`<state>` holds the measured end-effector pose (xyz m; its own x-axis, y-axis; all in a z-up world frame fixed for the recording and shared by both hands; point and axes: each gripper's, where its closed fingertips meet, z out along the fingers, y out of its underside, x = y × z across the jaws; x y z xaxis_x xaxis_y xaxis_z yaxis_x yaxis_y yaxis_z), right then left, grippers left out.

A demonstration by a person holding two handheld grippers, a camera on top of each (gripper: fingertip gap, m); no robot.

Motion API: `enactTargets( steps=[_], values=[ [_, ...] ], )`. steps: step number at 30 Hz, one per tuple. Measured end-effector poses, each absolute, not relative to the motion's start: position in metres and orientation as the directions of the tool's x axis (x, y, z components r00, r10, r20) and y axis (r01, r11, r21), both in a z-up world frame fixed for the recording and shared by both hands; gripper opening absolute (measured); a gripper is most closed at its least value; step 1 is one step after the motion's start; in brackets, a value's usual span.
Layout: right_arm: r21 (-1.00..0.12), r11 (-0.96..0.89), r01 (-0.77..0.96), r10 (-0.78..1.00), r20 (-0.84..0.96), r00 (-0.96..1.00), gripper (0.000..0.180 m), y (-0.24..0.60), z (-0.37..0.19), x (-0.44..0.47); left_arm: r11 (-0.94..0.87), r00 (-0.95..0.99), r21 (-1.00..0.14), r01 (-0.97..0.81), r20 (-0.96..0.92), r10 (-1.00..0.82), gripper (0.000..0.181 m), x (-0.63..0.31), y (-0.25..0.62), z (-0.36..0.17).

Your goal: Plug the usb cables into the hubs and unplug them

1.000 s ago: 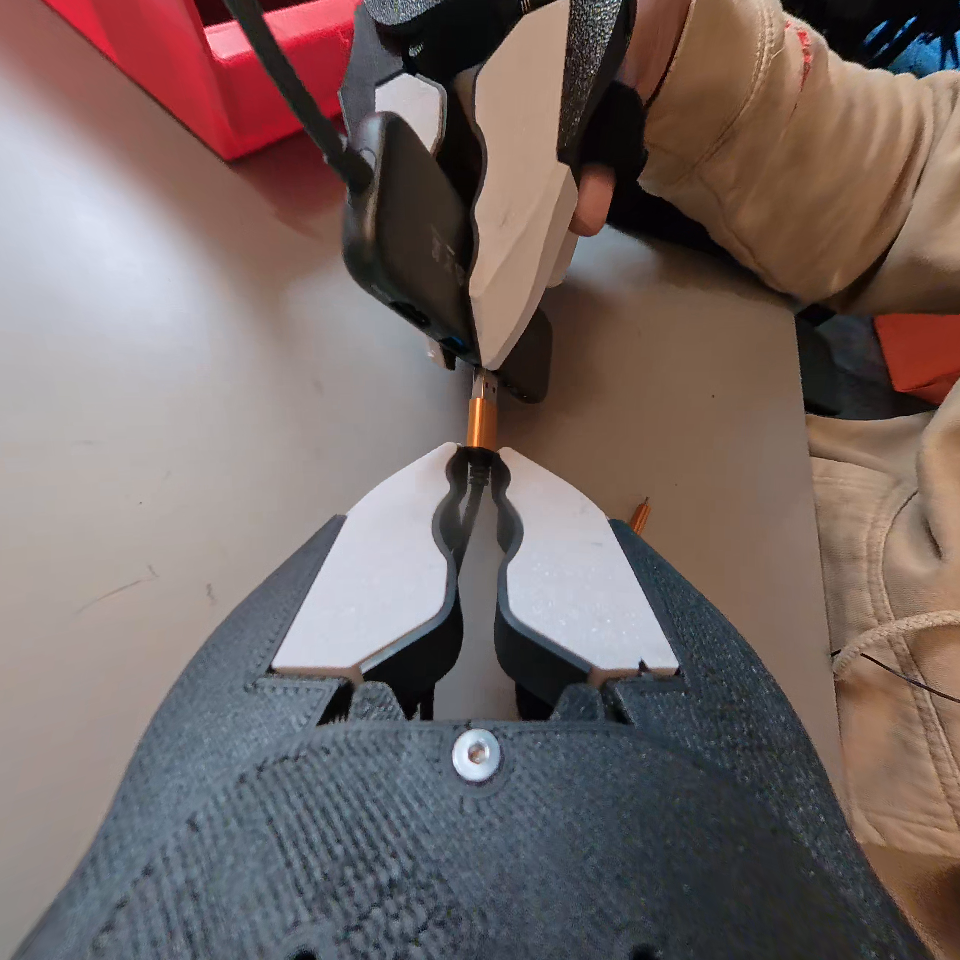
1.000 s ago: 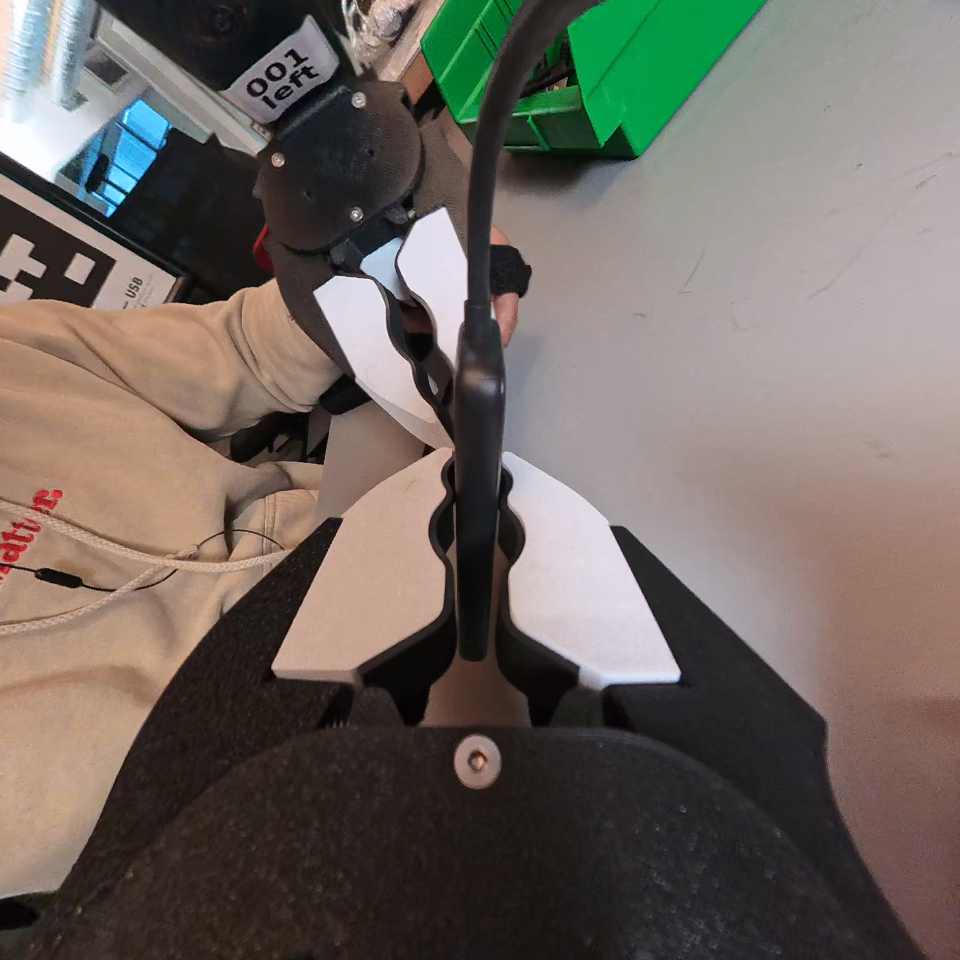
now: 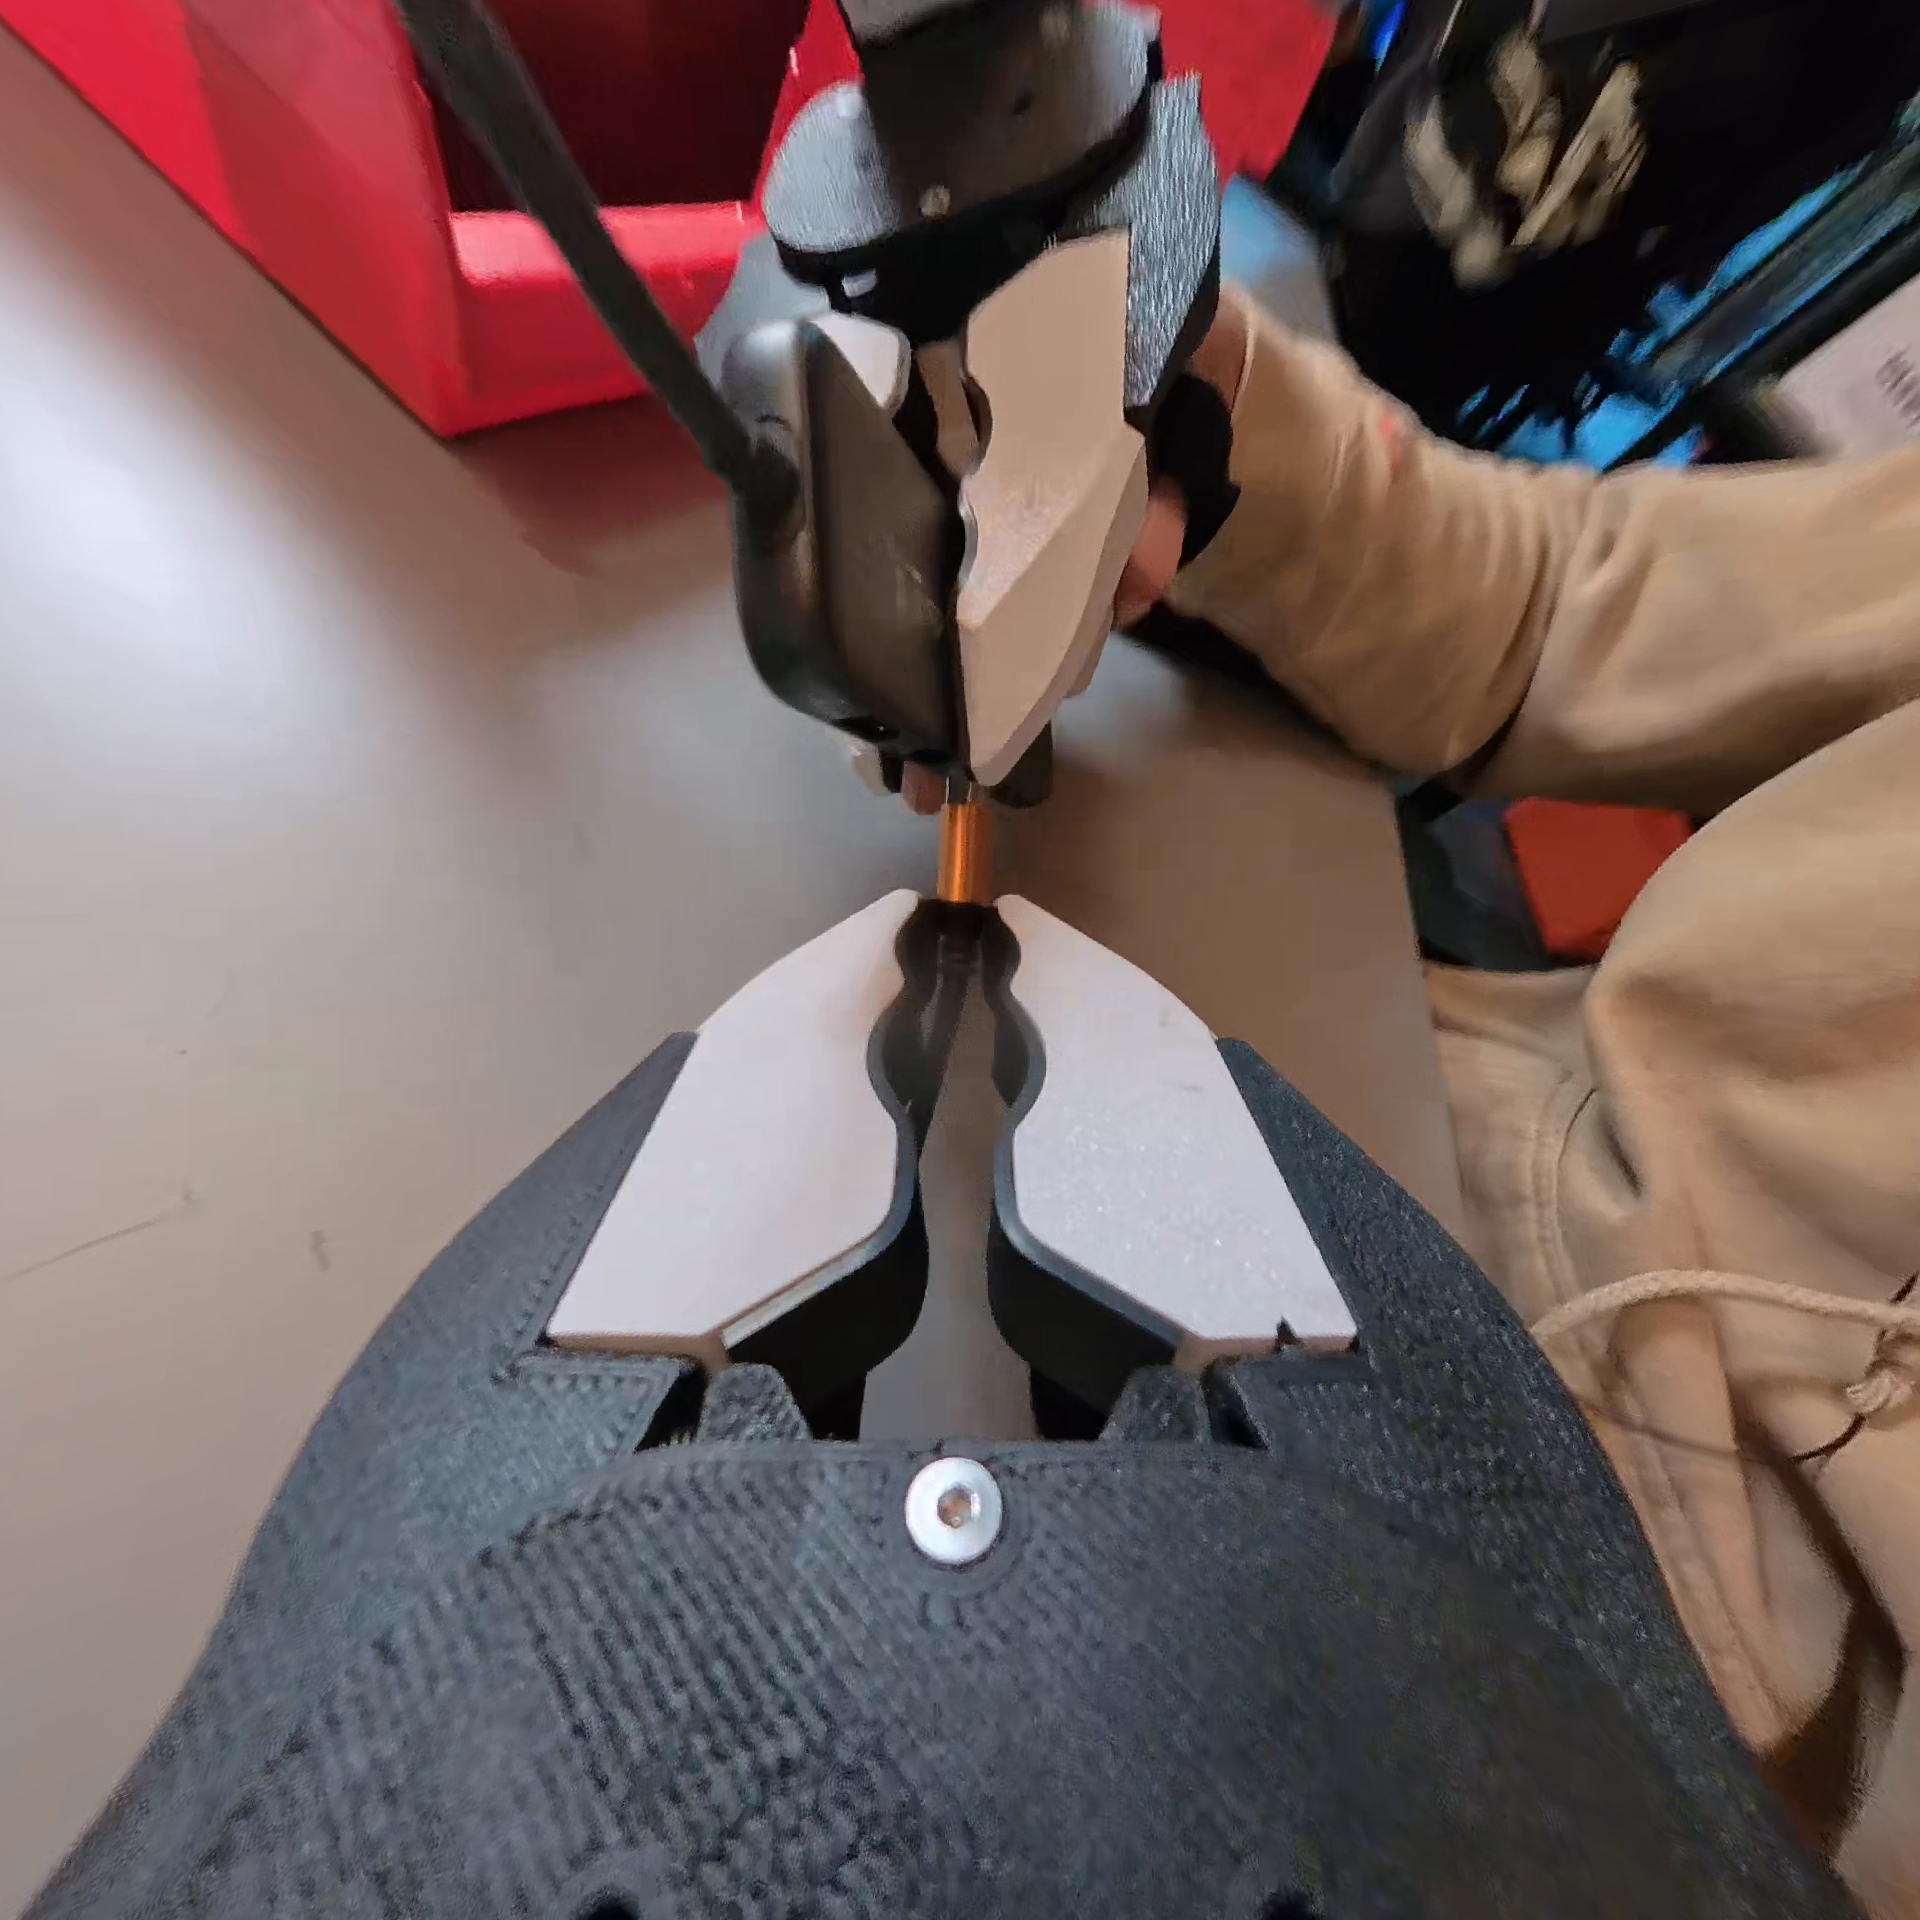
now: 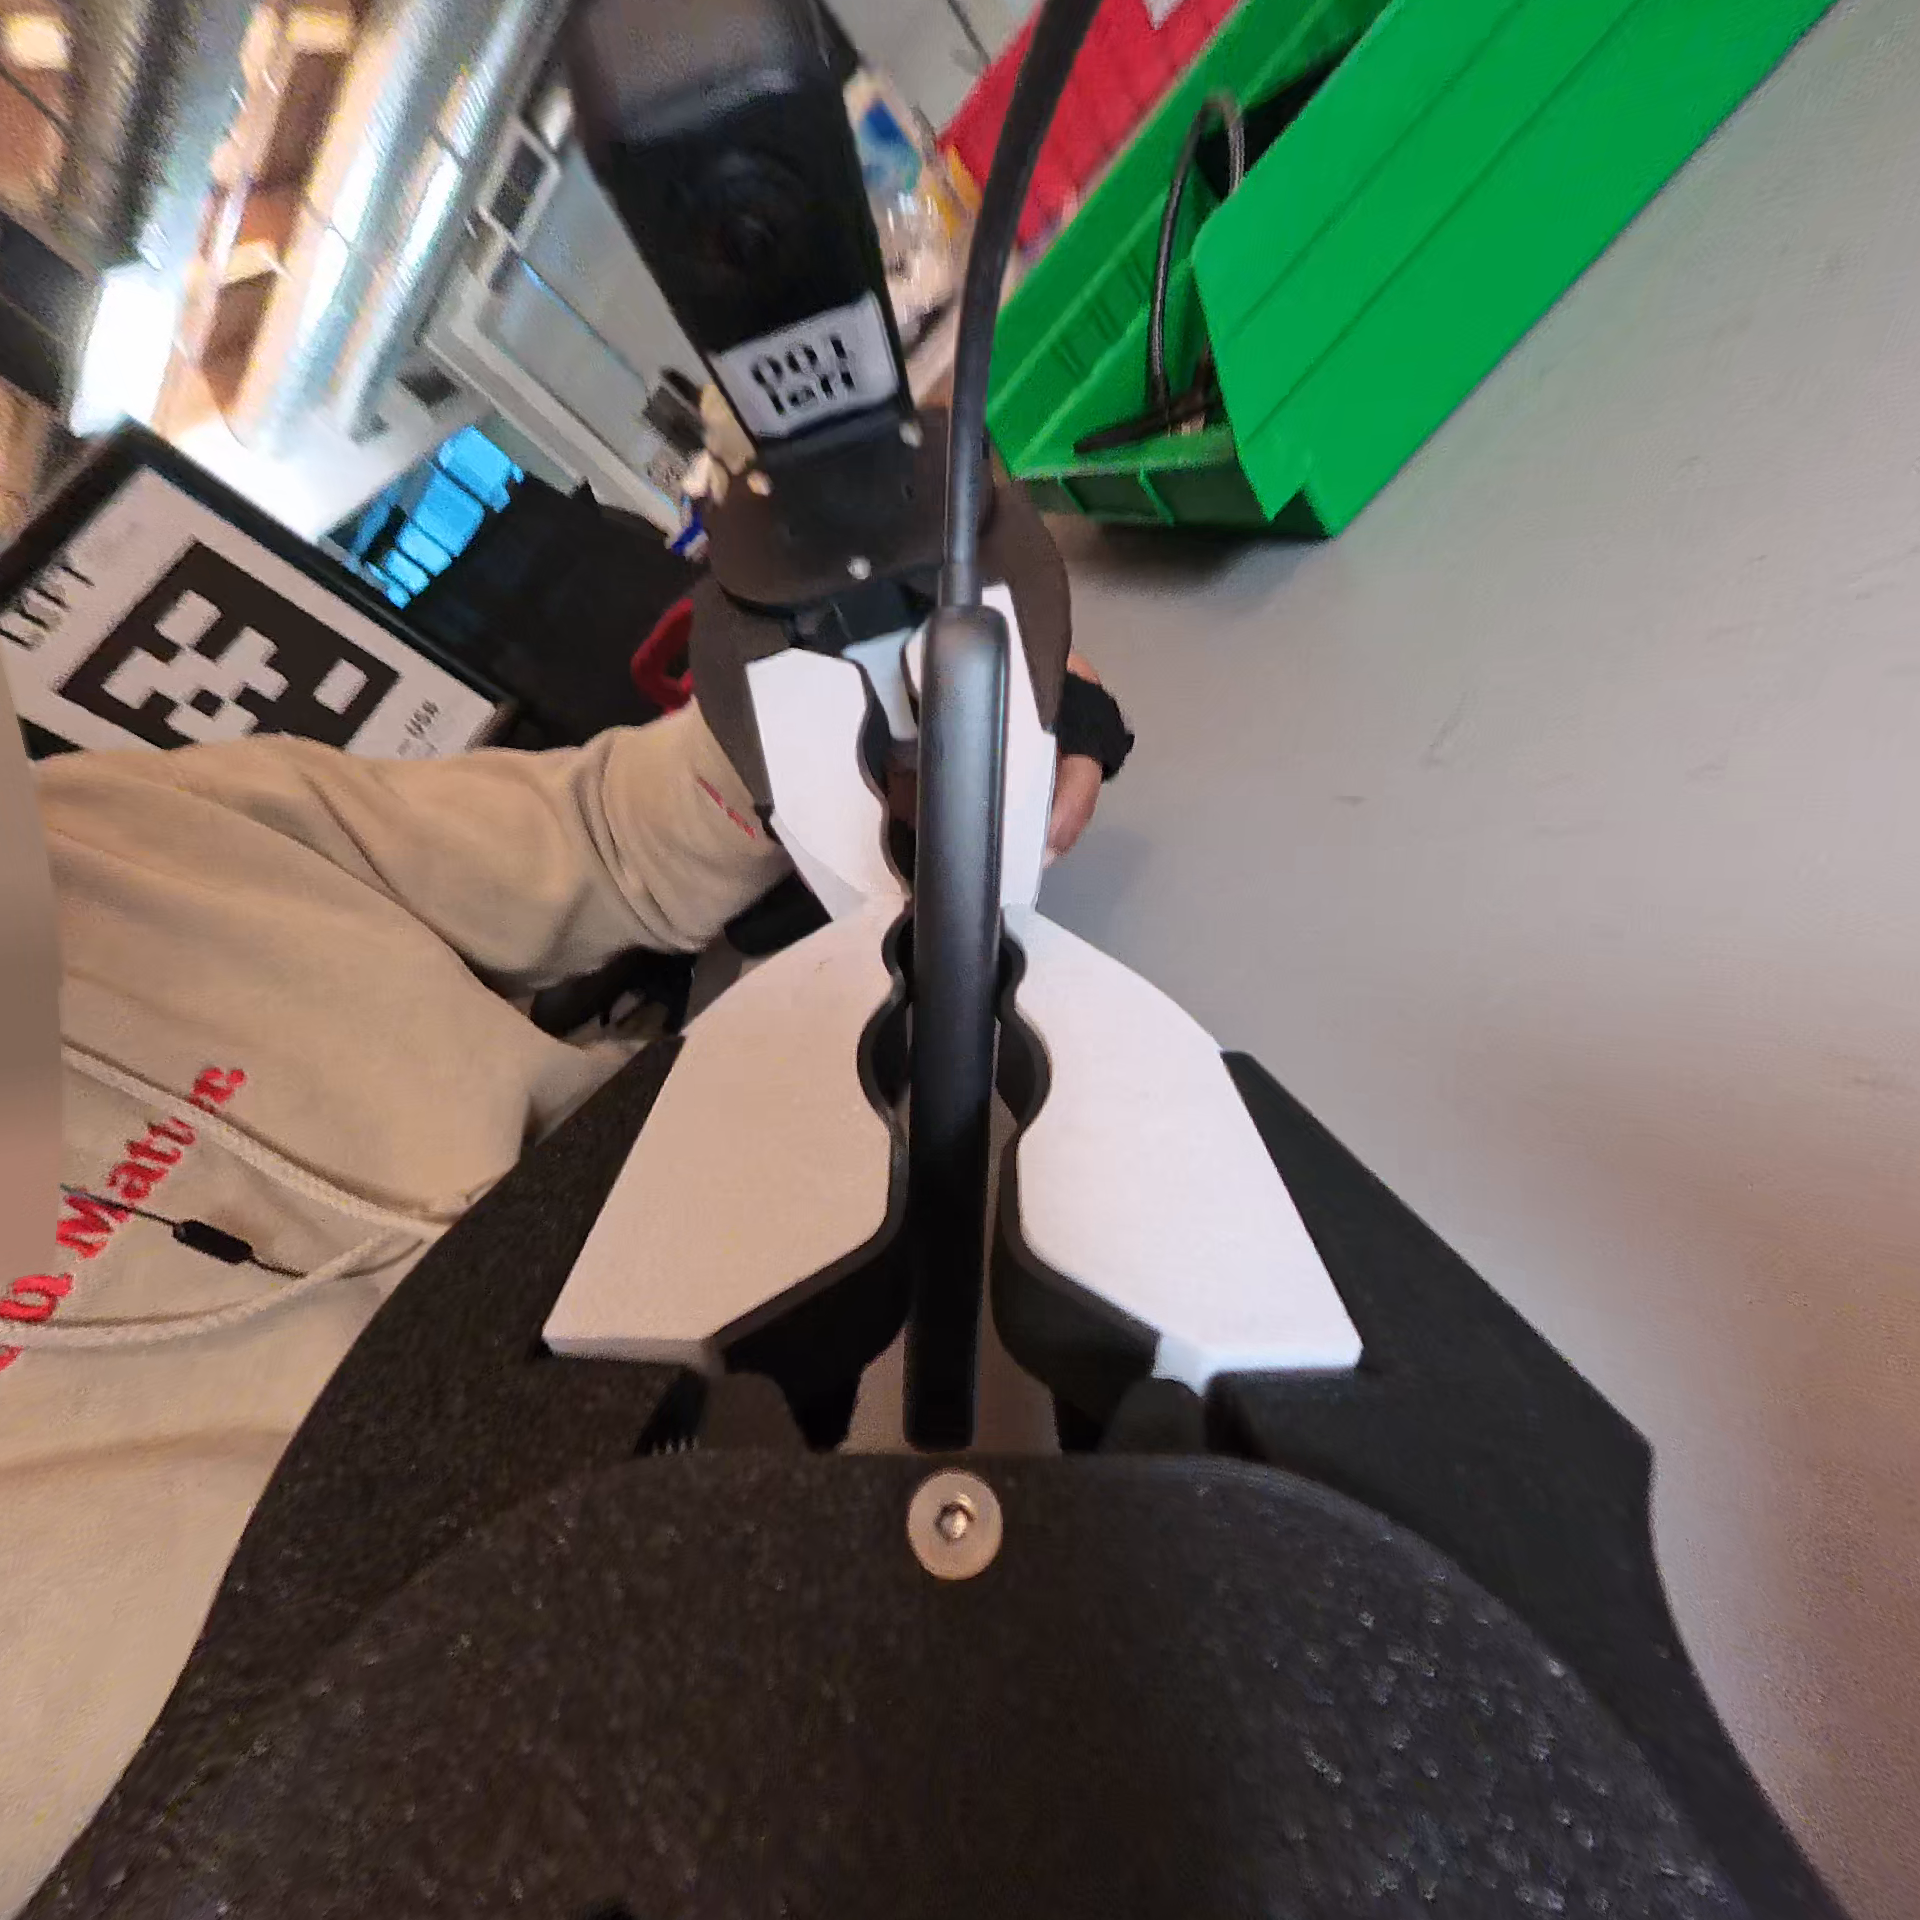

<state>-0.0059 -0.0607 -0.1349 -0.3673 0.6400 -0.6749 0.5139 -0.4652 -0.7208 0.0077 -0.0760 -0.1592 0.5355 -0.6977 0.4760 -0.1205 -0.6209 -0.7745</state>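
**USB plug at hub port**

USB plug (image 3: 962,854), orange-sleeved, was pinched in my left tongs (image 3: 956,909), its tip at the black hub's (image 4: 954,935) port. My right tongs (image 4: 951,925) clamped the hub edge-on above the grey bench (image 3: 312,883).

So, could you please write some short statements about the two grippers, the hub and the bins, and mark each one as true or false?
1. The right gripper is shut on the black hub. True.
2. The left gripper is open and holds nothing. False: it is shut on the orange plug of a usb cable.
3. The orange plug's tip meets the lower edge of the hub. True.
4. The hub lies flat on the grey table. False: it is held edge-up between the right gripper's fingers.
5. The bin seen in the right wrist view is blue. False: the bin is green.
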Motion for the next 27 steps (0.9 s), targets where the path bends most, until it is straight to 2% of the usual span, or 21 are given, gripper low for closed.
enactTargets(
  steps=[3, 9, 14, 19, 27],
  values=[
    [-0.740, -0.481, 0.470, 0.656, -0.660, -0.368, 0.012, -0.054, -0.128, -0.006, -0.619, 0.503, -0.786, -0.006, 0.532, -0.681, 0.008, 0.007, -0.070, -0.149],
    [-0.794, -0.443, 0.417, 0.708, -0.595, -0.381, 0.013, -0.052, -0.120, -0.008, -0.624, 0.468, -0.778, 0.065, 0.577, -0.670, 0.008, 0.004, -0.068, -0.141],
    [-0.816, -0.396, 0.422, 0.746, -0.554, -0.370, 0.029, -0.044, -0.121, -0.002, -0.627, 0.455, -0.771, 0.109, 0.600, -0.658, 0.008, -0.004, -0.066, -0.137],
    [-0.794, -0.396, 0.461, 0.715, -0.581, -0.388, 0.013, -0.046, -0.125, 0.004, -0.619, 0.463, -0.779, 0.100, 0.587, -0.665, 0.008, -0.005, -0.066, -0.137],
    [-0.814, -0.406, 0.415, 0.724, -0.564, -0.397, 0.012, -0.048, -0.119, 0.000, -0.612, 0.449, -0.779, 0.135, 0.599, -0.663, 0.007, -0.005, -0.066, -0.132]
  ],
)
